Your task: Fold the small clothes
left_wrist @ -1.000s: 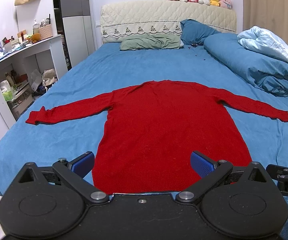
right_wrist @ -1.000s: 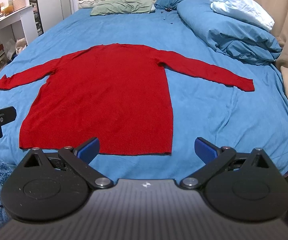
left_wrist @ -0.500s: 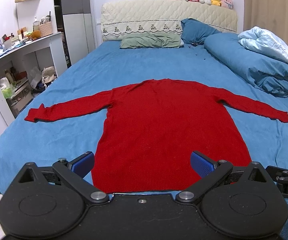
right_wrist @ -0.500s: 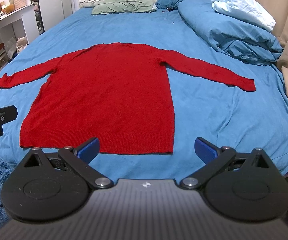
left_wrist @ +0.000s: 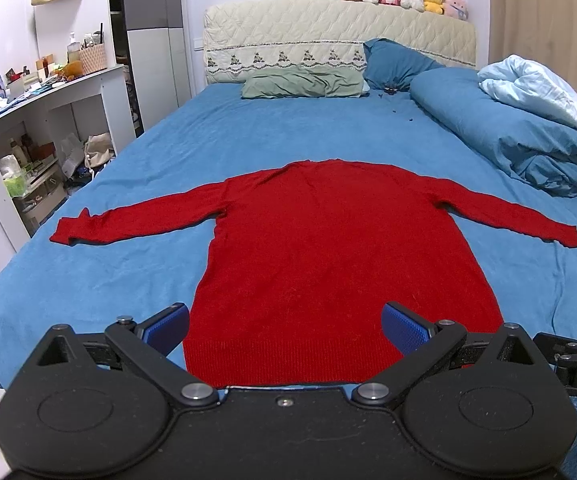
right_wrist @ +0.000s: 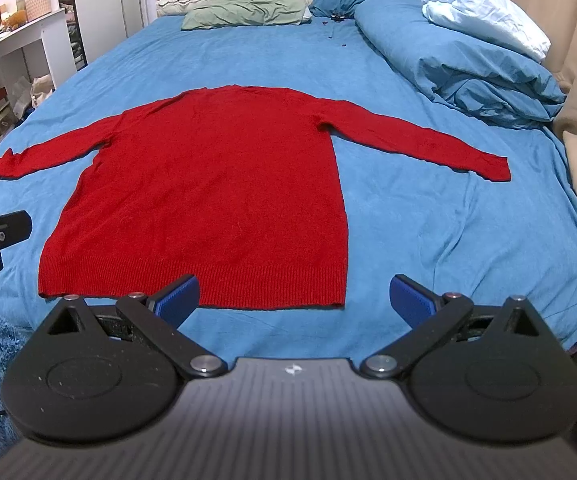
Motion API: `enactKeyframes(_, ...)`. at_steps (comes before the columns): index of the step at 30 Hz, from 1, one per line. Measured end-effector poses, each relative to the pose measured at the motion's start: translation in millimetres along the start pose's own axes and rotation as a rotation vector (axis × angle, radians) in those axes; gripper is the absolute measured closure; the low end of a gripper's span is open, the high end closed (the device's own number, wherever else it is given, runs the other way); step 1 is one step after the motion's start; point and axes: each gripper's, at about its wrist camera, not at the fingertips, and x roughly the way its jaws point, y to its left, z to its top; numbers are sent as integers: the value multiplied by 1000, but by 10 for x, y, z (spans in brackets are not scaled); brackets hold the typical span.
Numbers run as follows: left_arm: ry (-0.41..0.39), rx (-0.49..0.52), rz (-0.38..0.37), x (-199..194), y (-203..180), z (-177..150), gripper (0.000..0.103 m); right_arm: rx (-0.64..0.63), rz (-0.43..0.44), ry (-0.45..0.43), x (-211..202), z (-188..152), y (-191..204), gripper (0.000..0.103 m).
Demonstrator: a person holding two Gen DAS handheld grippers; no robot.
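While the left tool (left_wrist: 285, 326) hovers spread wide above the hem, the red sweater (left_wrist: 328, 248) lies flat on the blue bed (left_wrist: 288, 136), sleeves outstretched, and the right tool (right_wrist: 293, 295) gapes empty just short of its hem corner.

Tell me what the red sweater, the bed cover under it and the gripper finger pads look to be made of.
Red sweater: knit, likely wool or acrylic; ribbed hem band and a faint fuzzy nap.
Bed cover: soft matte woven or brushed fabric, probably cotton or microfibre; it creases gently.
Right gripper's finger pads: blue, finely textured, probably rubber or plastic; which one is unclear.
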Motion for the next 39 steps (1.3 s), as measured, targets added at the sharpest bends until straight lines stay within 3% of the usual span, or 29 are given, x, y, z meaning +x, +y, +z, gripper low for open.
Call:
enactKeyframes(7, -40, 18, -4, -59, -84, 110, 0, 40, 12, -20, -27, 63, -94, 0)
enactKeyframes(11, -109, 51, -62, -13, -299, 492, 0, 126, 8, -77, -66, 340, -404, 0)
enactKeyframes(14, -141, 85, -127, 236, -532, 845, 0, 188, -20, -114, 48, 591, -746, 0)
enactKeyframes(22, -90, 106, -289, 1550, -1201, 1639, 0, 417, -88, -191, 949, 998, -1912, 0)
enactKeyframes(28, 14, 78, -326, 2727, -1589, 1954, 0, 589, -94, -179, 1967, 1015, -2678, 0)
enactKeyframes(34, 118, 91, -302, 3689, -1873, 1868, 0, 691, -178, -157, 2922, 883, -3177, 0)
enactKeyframes(39, 172, 113, -268, 4250, -1981, 1704, 0, 733, -211, -131, 3489, 843, -3398, 22)
